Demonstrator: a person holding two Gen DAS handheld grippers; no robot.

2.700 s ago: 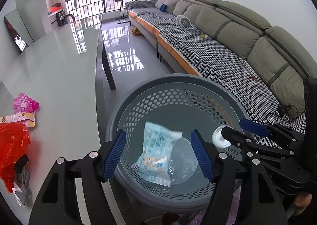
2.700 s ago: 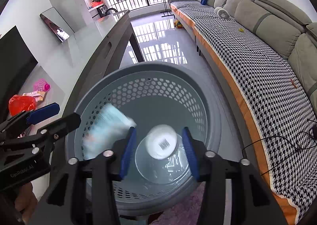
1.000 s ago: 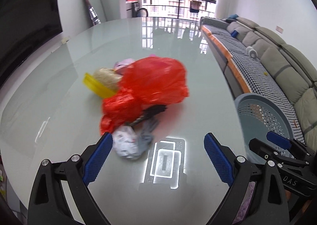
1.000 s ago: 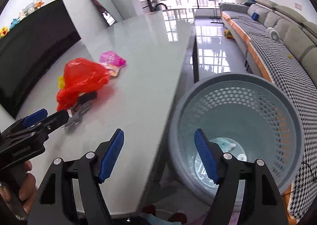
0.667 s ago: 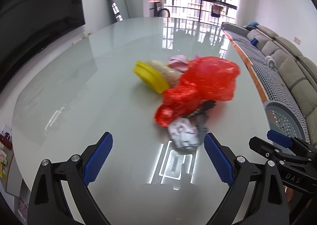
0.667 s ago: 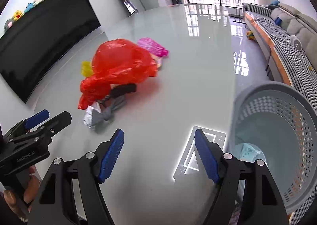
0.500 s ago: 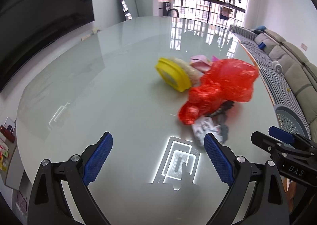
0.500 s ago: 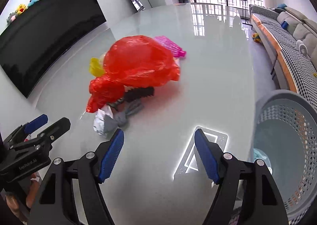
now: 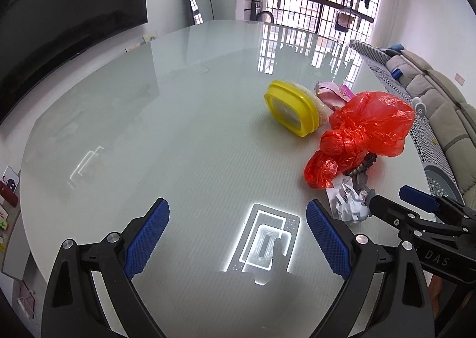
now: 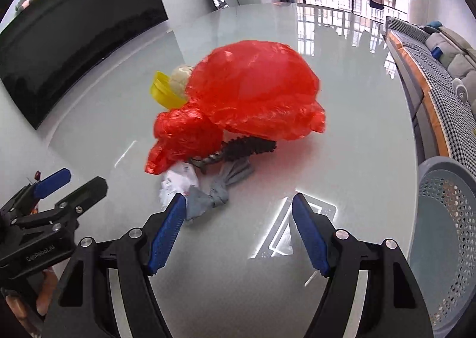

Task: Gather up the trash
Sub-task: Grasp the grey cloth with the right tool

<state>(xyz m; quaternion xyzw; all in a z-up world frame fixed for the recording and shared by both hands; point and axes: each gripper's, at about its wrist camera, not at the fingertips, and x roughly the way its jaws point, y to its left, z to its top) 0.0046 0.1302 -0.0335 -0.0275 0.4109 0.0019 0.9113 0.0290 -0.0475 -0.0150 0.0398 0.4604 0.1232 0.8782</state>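
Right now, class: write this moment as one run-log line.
task: collect trash | left gripper: open, empty | right gripper: open, empty, above table | nearest: crumpled paper, grey rag | pile: red bag | basket: beside table

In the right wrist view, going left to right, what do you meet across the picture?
Left gripper → yellow lid → red plastic bag → grey perforated basket.

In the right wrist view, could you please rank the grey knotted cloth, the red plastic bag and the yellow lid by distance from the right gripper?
From the right gripper:
1. Grey knotted cloth, just ahead by its left jaw.
2. Red plastic bag, behind the cloth.
3. Yellow lid, farthest, peeking out left of the bag.
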